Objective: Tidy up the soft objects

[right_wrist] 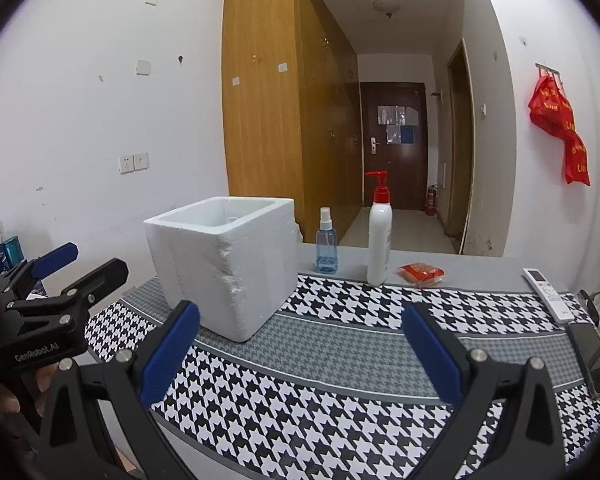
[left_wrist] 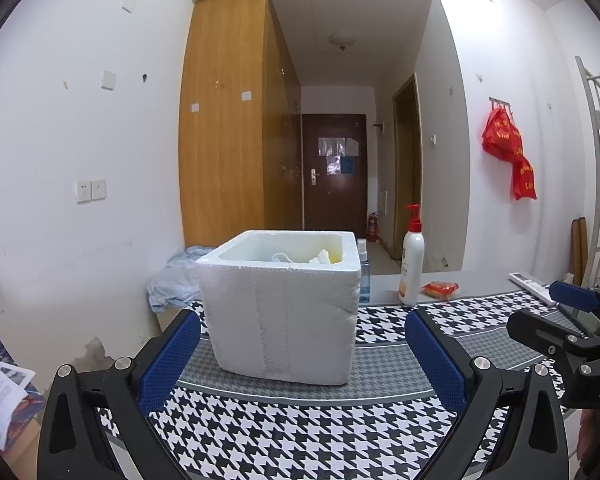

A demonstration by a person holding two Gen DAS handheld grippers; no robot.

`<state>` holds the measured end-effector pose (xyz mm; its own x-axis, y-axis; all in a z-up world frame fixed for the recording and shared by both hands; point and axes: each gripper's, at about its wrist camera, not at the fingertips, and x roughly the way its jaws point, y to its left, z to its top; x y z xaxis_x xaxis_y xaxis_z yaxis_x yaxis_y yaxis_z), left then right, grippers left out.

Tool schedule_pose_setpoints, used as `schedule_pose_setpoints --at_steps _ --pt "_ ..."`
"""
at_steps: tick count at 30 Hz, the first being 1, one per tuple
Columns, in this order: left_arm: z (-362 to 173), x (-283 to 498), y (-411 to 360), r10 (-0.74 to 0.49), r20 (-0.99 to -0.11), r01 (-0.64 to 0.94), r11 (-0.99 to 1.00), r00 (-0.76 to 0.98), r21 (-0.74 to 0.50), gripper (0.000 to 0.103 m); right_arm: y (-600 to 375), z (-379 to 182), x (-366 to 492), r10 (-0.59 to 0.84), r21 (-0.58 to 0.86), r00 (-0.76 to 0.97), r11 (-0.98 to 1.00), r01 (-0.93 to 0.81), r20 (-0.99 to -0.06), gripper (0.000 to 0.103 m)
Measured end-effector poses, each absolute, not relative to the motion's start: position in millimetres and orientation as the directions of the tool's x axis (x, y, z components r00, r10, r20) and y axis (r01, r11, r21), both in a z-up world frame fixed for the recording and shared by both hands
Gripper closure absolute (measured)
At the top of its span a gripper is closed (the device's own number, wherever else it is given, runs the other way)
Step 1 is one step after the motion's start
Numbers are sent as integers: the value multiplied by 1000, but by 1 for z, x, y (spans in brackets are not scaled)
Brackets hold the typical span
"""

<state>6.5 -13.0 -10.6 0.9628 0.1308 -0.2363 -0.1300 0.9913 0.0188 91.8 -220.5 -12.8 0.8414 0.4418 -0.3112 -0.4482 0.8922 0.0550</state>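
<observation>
A white foam box (left_wrist: pixel 280 312) stands on the houndstooth table cover (left_wrist: pixel 300 432). Inside it, white and yellow soft pieces (left_wrist: pixel 324 258) show just above the rim. A crumpled light blue cloth (left_wrist: pixel 172 280) lies behind the box on its left. My left gripper (left_wrist: pixel 304 356) is open just in front of the box, with nothing between its fingers. In the right wrist view the box (right_wrist: pixel 228 264) sits left of centre, and my right gripper (right_wrist: pixel 302 354) is open and empty to the right of the box's near corner. Each gripper shows at the edge of the other's view, left gripper (right_wrist: pixel 80 266), right gripper (left_wrist: pixel 548 312).
To the right of the box stand a blue spray bottle (right_wrist: pixel 326 242) and a white pump bottle (right_wrist: pixel 379 236). A red packet (right_wrist: pixel 420 273), a remote (right_wrist: pixel 546 294) and a phone (right_wrist: pixel 592 358) lie further right. Papers (left_wrist: pixel 0 396) lie lower left, off the table.
</observation>
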Motion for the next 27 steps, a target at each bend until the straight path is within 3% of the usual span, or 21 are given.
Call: schedule_pose_setpoints --at_steps 27 --pt "-12 7 -13 110 -252 -105 994 962 33 1 -224 -13 94 435 58 843 896 -441 -316 0"
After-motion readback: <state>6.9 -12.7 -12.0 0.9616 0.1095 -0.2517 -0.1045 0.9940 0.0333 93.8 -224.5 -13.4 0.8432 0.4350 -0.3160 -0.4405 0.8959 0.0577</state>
